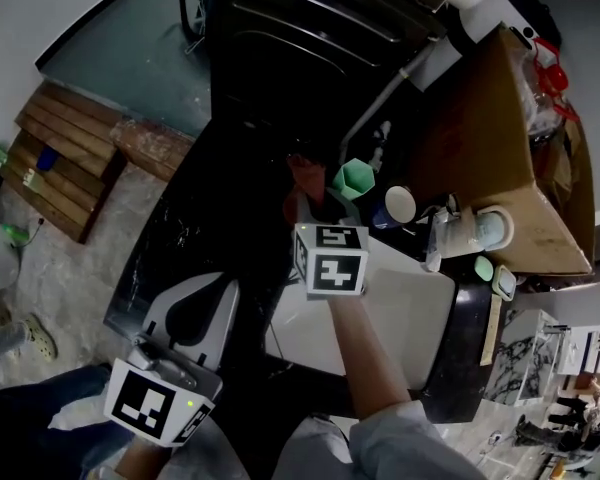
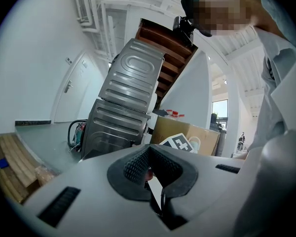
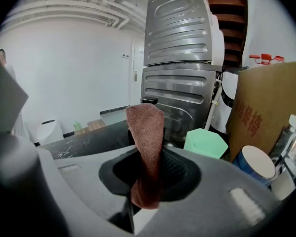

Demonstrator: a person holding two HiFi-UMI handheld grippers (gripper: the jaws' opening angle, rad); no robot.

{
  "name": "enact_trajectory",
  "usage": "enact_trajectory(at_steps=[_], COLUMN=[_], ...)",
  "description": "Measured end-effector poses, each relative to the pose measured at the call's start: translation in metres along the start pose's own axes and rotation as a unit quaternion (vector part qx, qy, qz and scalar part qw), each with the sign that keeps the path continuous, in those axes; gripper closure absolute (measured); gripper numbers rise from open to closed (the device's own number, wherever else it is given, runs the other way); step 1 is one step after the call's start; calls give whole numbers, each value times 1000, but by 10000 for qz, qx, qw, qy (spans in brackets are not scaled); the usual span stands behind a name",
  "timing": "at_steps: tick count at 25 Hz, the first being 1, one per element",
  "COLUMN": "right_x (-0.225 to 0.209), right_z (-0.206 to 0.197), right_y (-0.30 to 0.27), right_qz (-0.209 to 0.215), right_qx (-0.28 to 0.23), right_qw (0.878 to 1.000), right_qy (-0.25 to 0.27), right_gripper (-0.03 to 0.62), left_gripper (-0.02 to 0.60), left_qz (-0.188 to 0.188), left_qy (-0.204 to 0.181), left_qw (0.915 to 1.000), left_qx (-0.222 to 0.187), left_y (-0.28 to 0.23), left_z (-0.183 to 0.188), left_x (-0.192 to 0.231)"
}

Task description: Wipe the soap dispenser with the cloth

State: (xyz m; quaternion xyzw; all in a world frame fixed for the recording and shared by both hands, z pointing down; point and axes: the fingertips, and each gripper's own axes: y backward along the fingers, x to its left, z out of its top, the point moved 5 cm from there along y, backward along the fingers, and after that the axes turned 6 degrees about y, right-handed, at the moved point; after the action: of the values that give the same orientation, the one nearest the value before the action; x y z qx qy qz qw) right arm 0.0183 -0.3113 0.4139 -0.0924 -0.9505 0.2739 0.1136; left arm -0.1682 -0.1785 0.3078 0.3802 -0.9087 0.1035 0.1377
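Observation:
My right gripper is shut on a reddish-brown cloth, which stands up out of the jaws. In the head view the cloth pokes out beyond the marker cube, above the dark counter. A clear pump bottle, seemingly the soap dispenser, stands to the right of that gripper, apart from the cloth. My left gripper is low at the left, its jaws together with nothing between them.
A green cup and a blue-and-white cup stand between cloth and bottle. A cardboard box rises at the right, stacked metal appliances behind. A white basin lies under my right arm.

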Motion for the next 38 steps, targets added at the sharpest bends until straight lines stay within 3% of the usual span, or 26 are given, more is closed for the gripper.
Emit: enact_trajectory(at_steps=[10,22,28,34,38], right_x=[-49,-107,-123,-133,-133], right_z=[-3,-18,-21,-29,-39], right_y=[80,206,269,311,328], right_qz=[-323,-707,-723,-879,-955], right_qx=[-1007,-1854,-2372,-2568,-2644], right_qw=[9917,9715,9572,9521,9471], right_qy=[-737,-1294,-1495,-1410,-1547], right_gripper=[516,516,517,517,517], left_gripper=[578,578,578,578,578], left_qz=[-267,-529,-440,-306,-460], left_qy=[-139,-286,-435,-434,-460], left_qw=[9995,9981,9979,9986,9979], left_qx=[-40,-159,-181,-86,-61], left_y=[-18,-44,-45,-37,-34], left_z=[2,8,8,-4,-7], left_x=[-40,-105,-129,-147,-158])
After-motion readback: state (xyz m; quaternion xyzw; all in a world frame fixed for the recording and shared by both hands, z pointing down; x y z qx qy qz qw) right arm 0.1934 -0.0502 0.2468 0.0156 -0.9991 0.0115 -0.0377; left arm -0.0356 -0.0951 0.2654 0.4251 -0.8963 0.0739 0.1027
